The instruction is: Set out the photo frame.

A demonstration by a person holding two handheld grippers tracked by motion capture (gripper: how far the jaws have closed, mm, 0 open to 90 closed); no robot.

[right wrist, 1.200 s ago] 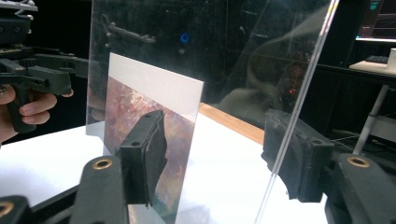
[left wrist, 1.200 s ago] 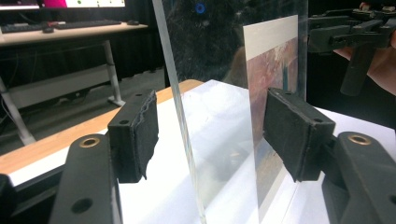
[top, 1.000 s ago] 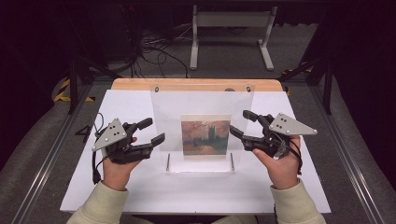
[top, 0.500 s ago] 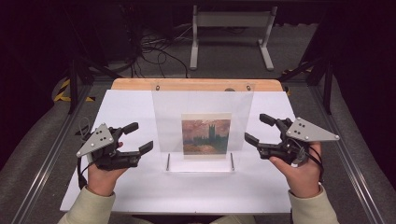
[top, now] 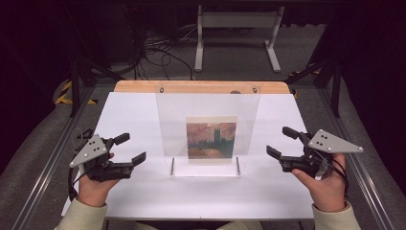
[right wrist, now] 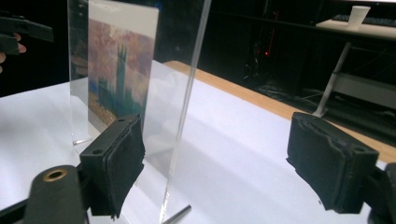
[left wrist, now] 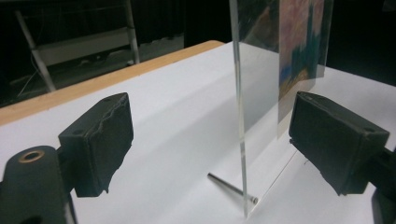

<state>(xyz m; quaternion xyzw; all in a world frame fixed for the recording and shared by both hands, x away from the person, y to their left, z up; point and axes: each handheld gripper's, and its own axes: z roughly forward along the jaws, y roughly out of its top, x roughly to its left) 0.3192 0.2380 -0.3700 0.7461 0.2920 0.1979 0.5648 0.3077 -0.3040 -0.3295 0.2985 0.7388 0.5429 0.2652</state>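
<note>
Nearest the person, two sleeved forearms come in from the bottom edge of the high view. The left gripper [top: 127,149] sits at about eight o'clock on the white table top [top: 287,191], and the right gripper [top: 283,142] at about four o'clock. Both lie level and point inward, toward the middle of the table. The jaws of each have just been opening and now stand wide apart, with nothing held. In the left gripper view, the edge of the clear acrylic stand [left wrist: 238,93] rises in the gap between the two black jaws, farther out, with open space on either side. The right gripper view shows the same from the other side: the acrylic edge [right wrist: 187,102] stands between the jaws, untouched.

The clear acrylic stand [top: 208,103] is upright at the centre of the table, well apart from both grippers. It rests on two thin metal rods [top: 172,166] that lie on the white surface. A small painting print [top: 211,139], in rust and blue tones with a tower, sits low in the middle of the panel.

At twelve o'clock, a strip of bare wooden table edge [top: 201,86] runs behind the stand. Beyond it, a white metal frame [top: 234,33] stands on the dark floor beside loose cables [top: 158,48].
</note>
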